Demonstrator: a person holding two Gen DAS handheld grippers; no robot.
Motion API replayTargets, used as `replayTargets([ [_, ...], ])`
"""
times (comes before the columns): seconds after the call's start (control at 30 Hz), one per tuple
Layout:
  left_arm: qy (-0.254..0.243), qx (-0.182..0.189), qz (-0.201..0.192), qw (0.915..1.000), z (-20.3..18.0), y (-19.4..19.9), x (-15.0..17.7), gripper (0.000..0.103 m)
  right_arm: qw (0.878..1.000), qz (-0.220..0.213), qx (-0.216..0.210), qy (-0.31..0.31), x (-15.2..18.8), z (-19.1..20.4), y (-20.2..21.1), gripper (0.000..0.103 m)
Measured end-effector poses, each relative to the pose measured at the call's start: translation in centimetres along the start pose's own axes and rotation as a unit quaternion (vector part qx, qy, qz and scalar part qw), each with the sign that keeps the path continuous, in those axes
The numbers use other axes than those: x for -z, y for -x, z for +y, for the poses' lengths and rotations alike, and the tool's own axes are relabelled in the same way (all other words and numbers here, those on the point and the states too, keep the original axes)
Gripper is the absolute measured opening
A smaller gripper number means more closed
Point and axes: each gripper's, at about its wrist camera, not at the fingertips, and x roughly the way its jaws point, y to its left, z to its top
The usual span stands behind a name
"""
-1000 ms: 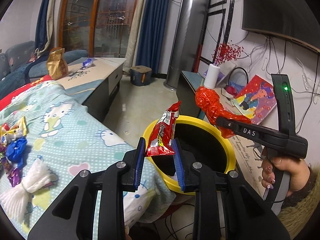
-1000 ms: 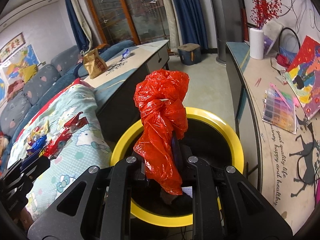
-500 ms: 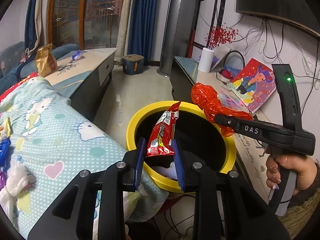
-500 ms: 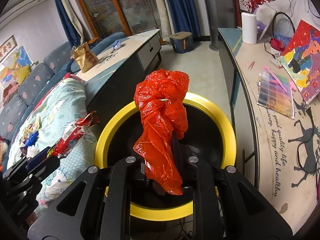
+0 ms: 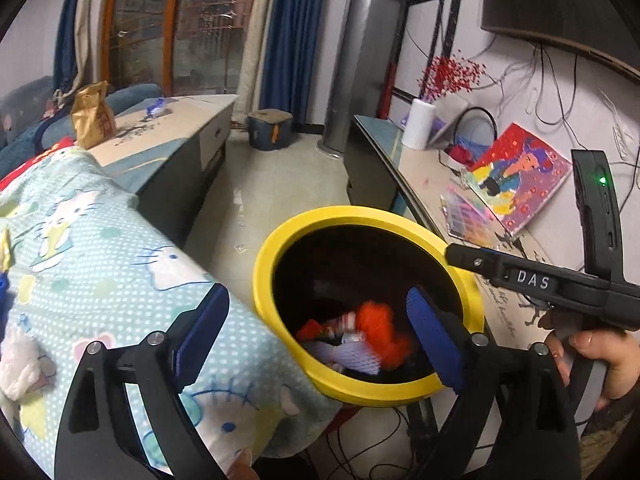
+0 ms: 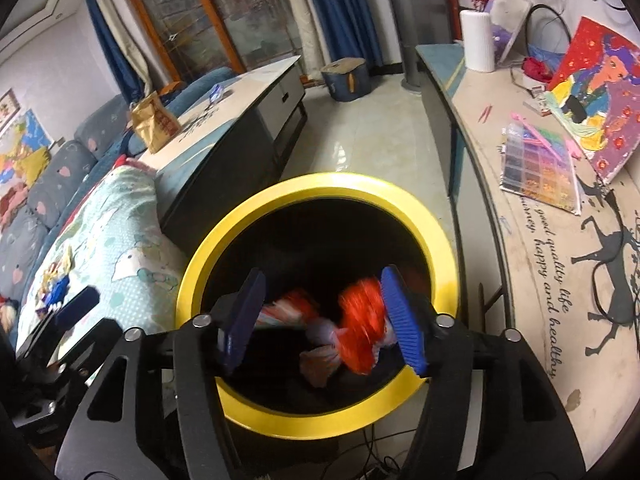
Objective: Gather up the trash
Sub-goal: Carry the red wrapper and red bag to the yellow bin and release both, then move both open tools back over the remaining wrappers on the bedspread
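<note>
Left gripper [image 5: 316, 328] pointed steeply down, jaws opening, spread wide, blue pads [image 5: 200, 334] clear of anything; nothing gripped. Right gripper [image 6: 320, 316] likewise tilted down, jaws opening, less wide than left; pads [image 6: 402, 320] pressing on nothing. In left view, right gripper seen side-on at right, held by right hand [image 5: 596, 356], fingers wrapped round its handle. Left gripper just visible at left edge of right view.
</note>
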Motion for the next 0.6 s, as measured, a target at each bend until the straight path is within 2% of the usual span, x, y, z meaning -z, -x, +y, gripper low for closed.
replayTargets([
  [0.07,0.011,-0.008,-0.007,0.9999,0.6,0.8,0.1,0.093,1.0,-0.009,0.0,-0.001,-0.1,0.1,0.3,0.057],
  [0.23,0.043,-0.027,-0.025,0.9984,3.0,3.4,0.6,0.094,0.999,-0.037,-0.011,0.011,-0.4,1.7,1.5,0.059],
  [0.6,0.086,-0.078,-0.06,0.9914,7.3,8.0,0.9,0.094,0.995,-0.049,-0.057,0.072,0.4,7.2,2.9,0.061],
])
